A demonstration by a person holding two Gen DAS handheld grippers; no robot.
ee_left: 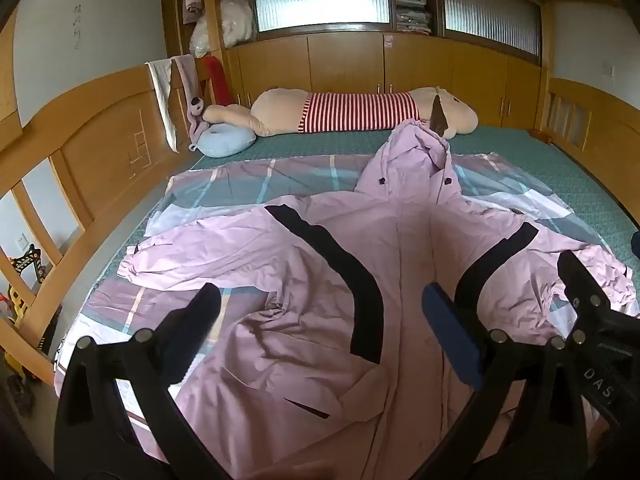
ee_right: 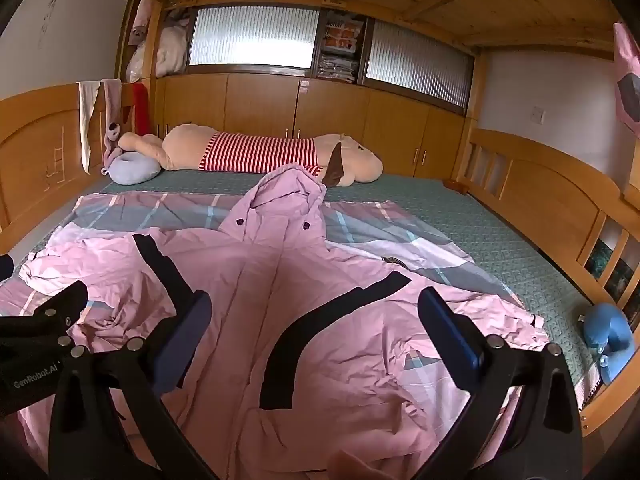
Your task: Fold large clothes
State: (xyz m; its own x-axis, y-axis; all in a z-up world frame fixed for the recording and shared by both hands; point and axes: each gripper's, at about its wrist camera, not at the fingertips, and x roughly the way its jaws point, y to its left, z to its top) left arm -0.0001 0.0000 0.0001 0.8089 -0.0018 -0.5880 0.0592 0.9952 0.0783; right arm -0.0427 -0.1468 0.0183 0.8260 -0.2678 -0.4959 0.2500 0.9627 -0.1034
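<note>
The bed [ee_left: 520, 152] extends ahead of both my grippers, its wooden side rails to either side. A plaid sheet [ee_left: 248, 184] lies on the green mattress cover. The pink hooded jacket [ee_left: 312, 256] lies spread face-up on that sheet, directly beneath and ahead of my grippers, hood [ee_right: 288, 188] pointing away, sleeves out to both sides, black stripes [ee_left: 340, 268] across the chest. A long plush toy [ee_right: 256, 152] in a striped shirt lies beyond the hood. My left gripper [ee_left: 320, 312] is released, jaws wide, over the jacket body. My right gripper [ee_right: 314, 316] is likewise released, holding nothing.
</note>
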